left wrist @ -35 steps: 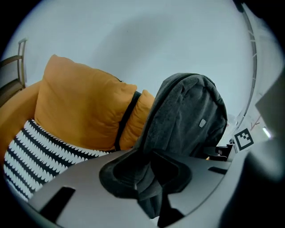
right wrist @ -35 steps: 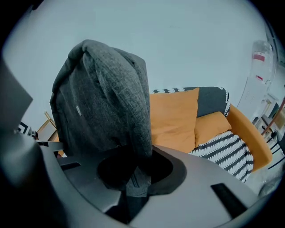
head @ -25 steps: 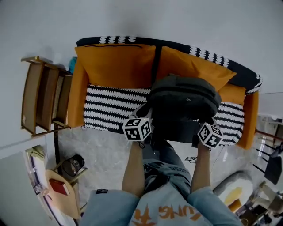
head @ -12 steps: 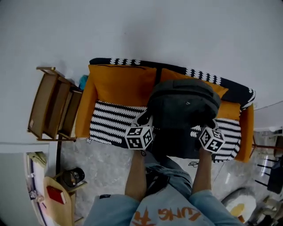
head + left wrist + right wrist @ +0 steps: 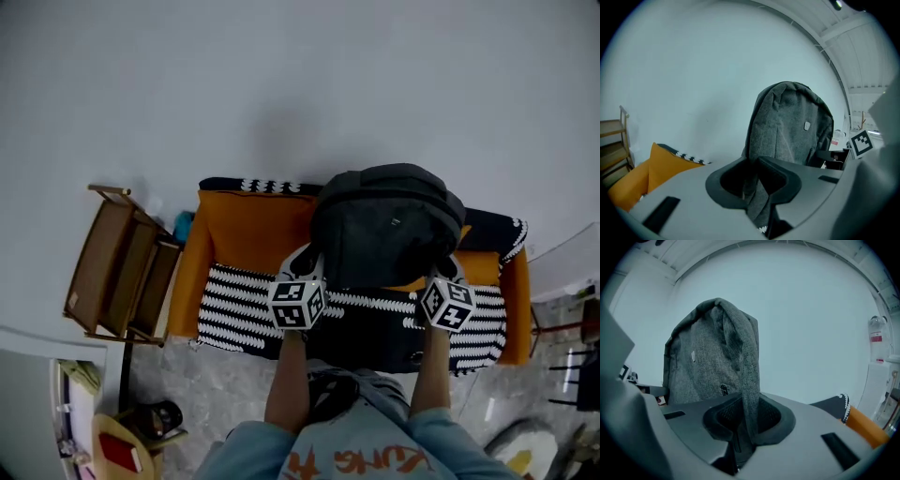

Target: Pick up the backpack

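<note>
Matt, rough grey cloth backpack (image 5: pixel 389 225)

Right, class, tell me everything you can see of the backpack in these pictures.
The backpack is dark grey woven-looking fabric with a rounded top and a small patch on its front. It is held upright over the orange sofa, against the pale wall. The left gripper and right gripper each pinch a fold of fabric at its sides.

Read no whole word anywhere. Made out orange letters (image 5: pixel 352 459), upside down and cut off, on the shirt (image 5: pixel 375 439) at the near edge. Noted square black-and-white markers on the left cube (image 5: pixel 297 304) and right cube (image 5: pixel 447 306). Found the backpack (image 5: pixel 375 248) tag (image 5: pixel 396 222) too small to read.
</note>
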{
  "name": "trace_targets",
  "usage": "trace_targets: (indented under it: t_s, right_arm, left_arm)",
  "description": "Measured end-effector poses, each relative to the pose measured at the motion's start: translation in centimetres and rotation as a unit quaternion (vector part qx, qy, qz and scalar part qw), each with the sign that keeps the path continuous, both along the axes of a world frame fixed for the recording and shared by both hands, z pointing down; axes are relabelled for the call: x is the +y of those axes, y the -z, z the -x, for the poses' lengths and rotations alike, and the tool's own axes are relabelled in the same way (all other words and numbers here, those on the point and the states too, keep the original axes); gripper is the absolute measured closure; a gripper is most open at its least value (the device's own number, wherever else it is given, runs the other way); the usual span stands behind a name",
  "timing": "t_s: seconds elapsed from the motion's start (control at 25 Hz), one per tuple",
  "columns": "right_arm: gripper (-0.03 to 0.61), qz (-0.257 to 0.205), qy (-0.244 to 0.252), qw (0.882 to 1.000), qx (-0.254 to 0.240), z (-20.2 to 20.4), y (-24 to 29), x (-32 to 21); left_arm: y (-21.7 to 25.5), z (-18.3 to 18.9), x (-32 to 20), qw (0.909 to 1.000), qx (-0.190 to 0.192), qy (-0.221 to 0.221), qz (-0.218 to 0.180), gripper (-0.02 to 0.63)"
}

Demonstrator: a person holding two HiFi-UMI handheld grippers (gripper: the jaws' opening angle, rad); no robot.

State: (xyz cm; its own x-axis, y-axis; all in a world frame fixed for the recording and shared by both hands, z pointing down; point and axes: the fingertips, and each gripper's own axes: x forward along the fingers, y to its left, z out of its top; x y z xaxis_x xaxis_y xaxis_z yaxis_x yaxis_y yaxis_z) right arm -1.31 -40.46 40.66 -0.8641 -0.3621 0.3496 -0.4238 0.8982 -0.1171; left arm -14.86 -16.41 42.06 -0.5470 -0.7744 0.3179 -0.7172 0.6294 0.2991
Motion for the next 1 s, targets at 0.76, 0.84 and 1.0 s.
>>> trace_targets:
  t_s: [0.76, 0.84, 1.0]
  right_arm:
    - [0.532, -0.078, 0.024, 0.991, -0.106, 5.8, 11.3, 1.8]
    - [0.532, -0.083, 0.024, 0.990, -0.113, 6.1, 12.0, 1.7]
    - [0.532, -0.090, 0.028, 0.988, -0.121, 7.3, 13.8, 1.2]
  left_arm:
    - [10.7, 7.1, 0.8, 0.9919, -0.121, 0.013, -0.037, 0.538]
    - [11.6, 7.5, 0.6, 0.9902, -0.135, 0.012, -0.036, 0.538]
    - [13.2, 8.7, 0.0, 0.9860, -0.164, 0.022, -0.021, 0.538]
